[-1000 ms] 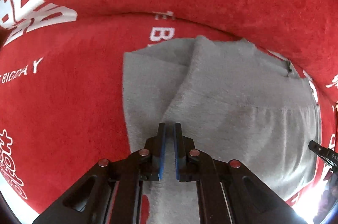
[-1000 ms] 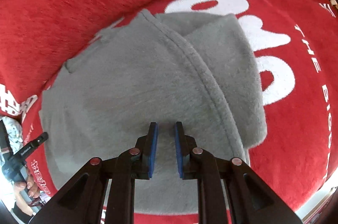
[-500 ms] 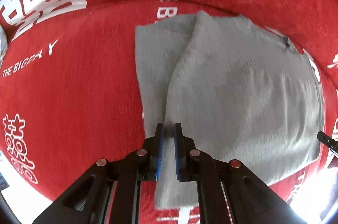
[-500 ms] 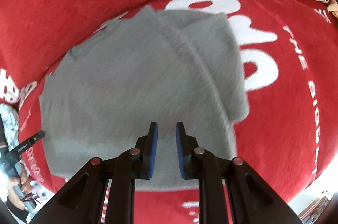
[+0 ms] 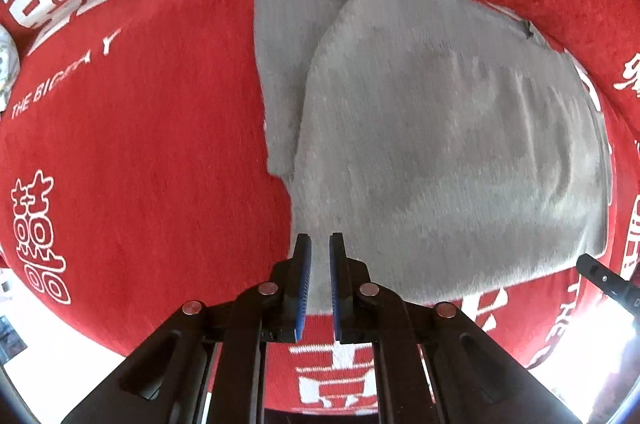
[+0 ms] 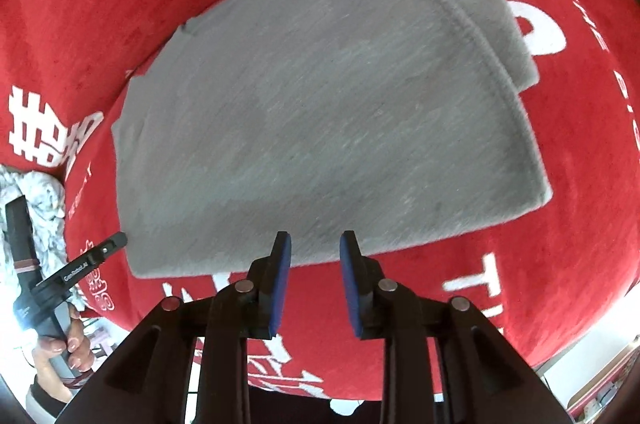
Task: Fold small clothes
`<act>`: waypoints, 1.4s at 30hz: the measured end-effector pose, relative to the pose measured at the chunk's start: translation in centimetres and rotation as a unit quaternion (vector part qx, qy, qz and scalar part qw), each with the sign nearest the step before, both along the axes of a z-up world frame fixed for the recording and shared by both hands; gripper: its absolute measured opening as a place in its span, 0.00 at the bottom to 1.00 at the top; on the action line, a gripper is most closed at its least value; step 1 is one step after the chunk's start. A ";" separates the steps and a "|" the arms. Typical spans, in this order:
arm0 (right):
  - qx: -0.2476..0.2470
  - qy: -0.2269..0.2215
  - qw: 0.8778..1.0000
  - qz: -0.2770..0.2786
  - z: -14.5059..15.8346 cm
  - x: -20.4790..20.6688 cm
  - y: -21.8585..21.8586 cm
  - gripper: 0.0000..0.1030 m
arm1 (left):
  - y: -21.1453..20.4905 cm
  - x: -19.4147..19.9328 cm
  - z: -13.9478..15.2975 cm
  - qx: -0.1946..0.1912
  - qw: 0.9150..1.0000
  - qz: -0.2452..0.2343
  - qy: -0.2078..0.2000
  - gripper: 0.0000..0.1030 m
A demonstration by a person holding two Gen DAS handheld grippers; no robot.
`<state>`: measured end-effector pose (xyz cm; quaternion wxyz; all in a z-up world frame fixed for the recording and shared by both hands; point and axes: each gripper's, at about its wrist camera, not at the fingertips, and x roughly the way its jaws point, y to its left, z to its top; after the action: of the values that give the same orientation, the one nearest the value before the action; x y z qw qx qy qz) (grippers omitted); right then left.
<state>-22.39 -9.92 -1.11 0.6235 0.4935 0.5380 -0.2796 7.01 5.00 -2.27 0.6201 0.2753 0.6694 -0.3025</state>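
The grey fleece garment (image 5: 440, 144) is smeared by motion blur; it hides part of the red plush cover's (image 5: 140, 164) white lettering.

A red cloth (image 5: 160, 144) with white lettering (image 5: 38, 236) covers the surface.

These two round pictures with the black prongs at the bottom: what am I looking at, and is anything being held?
Each picture comes from a camera on a hand-held two-finger gripper, looking along its fingers. A person holds one per hand; no robot arm is involved. The left gripper has its jaws shut with nothing gripped. The right gripper has just been opening its jaws, which are empty too. Below lies a folded grey garment on a red cloth with white lettering. In the right view you can see the person's hand holding the left tool.
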 end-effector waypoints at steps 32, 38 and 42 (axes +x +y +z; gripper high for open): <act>0.076 -0.050 0.996 0.008 -1.2 5.9 5.9 0.66 | 4.0 2.7 -1.3 0.023 0.999 0.006 -0.033 0.99; 0.094 -0.068 0.993 -0.004 -1.6 6.3 6.7 0.66 | 5.1 5.0 -2.6 0.028 0.999 0.016 -0.031 0.98; 0.110 -0.083 0.990 -0.020 -2.0 6.5 7.0 0.66 | 5.9 6.0 -3.7 0.026 1.000 0.018 0.003 0.98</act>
<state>-15.90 -2.88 -3.08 0.6020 0.5913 0.5021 -0.1893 13.03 10.88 -6.02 0.6161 0.2778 0.6839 -0.2749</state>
